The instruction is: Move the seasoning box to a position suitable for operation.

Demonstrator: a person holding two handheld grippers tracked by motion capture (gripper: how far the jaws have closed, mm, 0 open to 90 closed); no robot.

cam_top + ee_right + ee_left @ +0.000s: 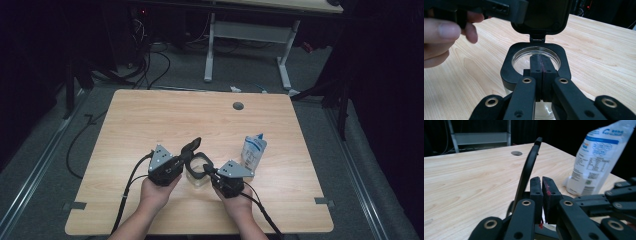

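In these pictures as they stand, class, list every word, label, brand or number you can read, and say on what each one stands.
Nothing can be read for certain.
White pouch: a blue logo with blurred characters at the top, and a table of small print below, all too blurred to read.
Clear container with black hinged lid: no lettering seen.
Left gripper and right gripper: no lettering seen.

The worktop [150, 120] lies bare across its far half and left side, giving open passage there. Just right of the clear jar [197, 175] stands a white pouch [253, 151], narrowing that side. The jar's raised black lid [191, 147] blocks approach from the far left.
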